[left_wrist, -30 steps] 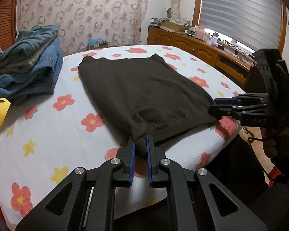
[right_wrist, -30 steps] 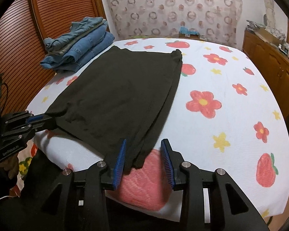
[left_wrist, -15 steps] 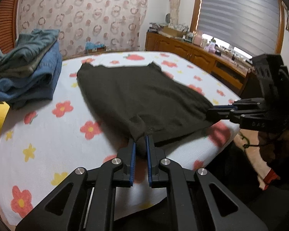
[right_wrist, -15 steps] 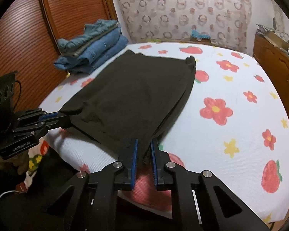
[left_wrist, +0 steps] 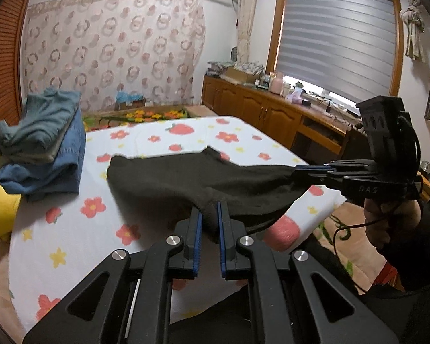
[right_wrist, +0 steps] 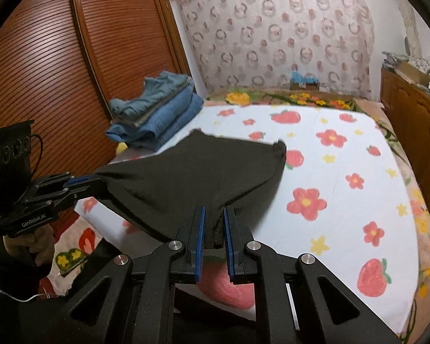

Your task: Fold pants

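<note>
Tongs are both clamped on the near corners of the dark brown knit pants (left_wrist: 186, 177), left gripper (left_wrist: 208, 215) and right gripper (right_wrist: 214, 223) alike, lifted off the near edge of the flower-print bed sheet (right_wrist: 344, 154), so I'd keep them level and taut carrying it to the far end.

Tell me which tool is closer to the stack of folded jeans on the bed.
Left. The left tool grips the black pants at the corner on the jeans stack's side; the right tool holds the corner farther away.
</note>
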Demonstrator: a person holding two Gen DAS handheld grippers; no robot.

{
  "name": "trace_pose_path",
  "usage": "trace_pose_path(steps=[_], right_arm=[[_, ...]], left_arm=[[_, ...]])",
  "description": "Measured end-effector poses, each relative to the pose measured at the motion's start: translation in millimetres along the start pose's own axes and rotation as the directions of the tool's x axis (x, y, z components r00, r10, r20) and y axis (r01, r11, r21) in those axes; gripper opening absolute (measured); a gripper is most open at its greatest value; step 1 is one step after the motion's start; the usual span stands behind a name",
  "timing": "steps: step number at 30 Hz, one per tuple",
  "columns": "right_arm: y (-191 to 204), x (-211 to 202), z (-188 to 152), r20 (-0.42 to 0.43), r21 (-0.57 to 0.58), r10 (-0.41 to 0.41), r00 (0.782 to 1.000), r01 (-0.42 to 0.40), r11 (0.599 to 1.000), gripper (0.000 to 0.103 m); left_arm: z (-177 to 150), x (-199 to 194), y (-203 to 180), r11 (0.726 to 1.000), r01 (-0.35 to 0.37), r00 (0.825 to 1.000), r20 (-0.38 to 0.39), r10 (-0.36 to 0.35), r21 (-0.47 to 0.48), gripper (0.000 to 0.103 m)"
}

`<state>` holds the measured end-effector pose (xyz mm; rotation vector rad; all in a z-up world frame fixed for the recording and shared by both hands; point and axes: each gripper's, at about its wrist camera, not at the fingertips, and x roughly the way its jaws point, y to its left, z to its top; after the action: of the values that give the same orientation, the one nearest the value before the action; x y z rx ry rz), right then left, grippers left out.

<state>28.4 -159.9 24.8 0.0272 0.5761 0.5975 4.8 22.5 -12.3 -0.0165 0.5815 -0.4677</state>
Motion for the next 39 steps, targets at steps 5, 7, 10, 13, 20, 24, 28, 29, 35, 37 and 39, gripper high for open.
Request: trace_pose_path(steps=[5, 7, 10, 13, 20, 24, 28, 29, 35, 37, 39], right_arm=[[2.6, -16.2, 0.6, 0.032, -0.010, 0.009, 0.999, -0.009, 1.000, 0.013], [2.6, -22.5, -0.1, 0.042, -0.010, 0.018, 0.999, -0.018, 1.000, 0.013], [0.6, -30.6, -1.7, 0.058, -0.007, 0.027, 0.998, -0.027, 1.000, 0.013], [-3.3, -30.0, -0.5, 0.063, 0.000, 0.021, 0.998, -0.021, 1.000, 0.013], [-20.7, 7.4, 23.8, 0.055, 0.017, -0.010, 0.998, 0.009, 1.000, 0.012], [-30.2, 38.0, 40.8, 0.038, 0.021, -0.030, 0.999, 0.030, 0.999, 0.013], [-34.5, 63.4, 53.3, 0.010, 0.017, -0.039, 0.999, 0.039, 0.999, 0.012], [-35.3, 67.8, 56.5, 0.006, 0.013, -0.045, 0.999, 0.045, 0.999, 0.012], [-41.3, 90.2, 73.9, -0.006, 0.005, -0.068, 0.998, 0.068, 0.998, 0.013], [-43.5, 97.1, 77.6, -0.014, 0.005, -0.071, 0.997, 0.071, 0.997, 0.013], [-44.3, 106.0, 79.4, -0.029, 0.002, -0.073, 0.997, 0.073, 0.997, 0.013]], left_arm=[[6.1, -12.8, -7.1, 1.000, 0.006, 1.000, 0.021, -0.006, 0.010, 0.011], [8.5, -18.5, -10.5, 1.000, 0.013, 0.999, 0.031, -0.013, 0.015, 0.011], [9.9, -21.4, -12.8, 1.000, 0.013, 0.999, 0.037, -0.014, 0.022, 0.011], [9.0, -16.4, -9.9, 1.000, 0.013, 1.000, 0.028, -0.013, 0.014, 0.011], [28.3, 20.2, 11.0, 1.000, -0.018, 1.000, -0.004, 0.018, 0.005, 0.011], [43.6, 37.1, 23.1, 0.999, -0.036, 0.999, -0.003, 0.036, 0.002, 0.011], [52.7, 48.1, 33.8, 0.999, -0.040, 0.999, -0.012, 0.040, -0.017, 0.011], [52.8, 49.8, 35.3, 0.999, -0.044, 0.999, -0.012, 0.044, -0.019, 0.011], [57.4, 63.3, 50.2, 0.997, -0.073, 0.997, -0.021, 0.072, -0.038, 0.011], [56.9, 67.9, 55.2, 0.996, -0.081, 0.996, -0.028, 0.080, -0.045, 0.011], [54.8, 71.7, 59.1, 0.995, -0.089, 0.996, -0.036, 0.087, -0.050, 0.011]])
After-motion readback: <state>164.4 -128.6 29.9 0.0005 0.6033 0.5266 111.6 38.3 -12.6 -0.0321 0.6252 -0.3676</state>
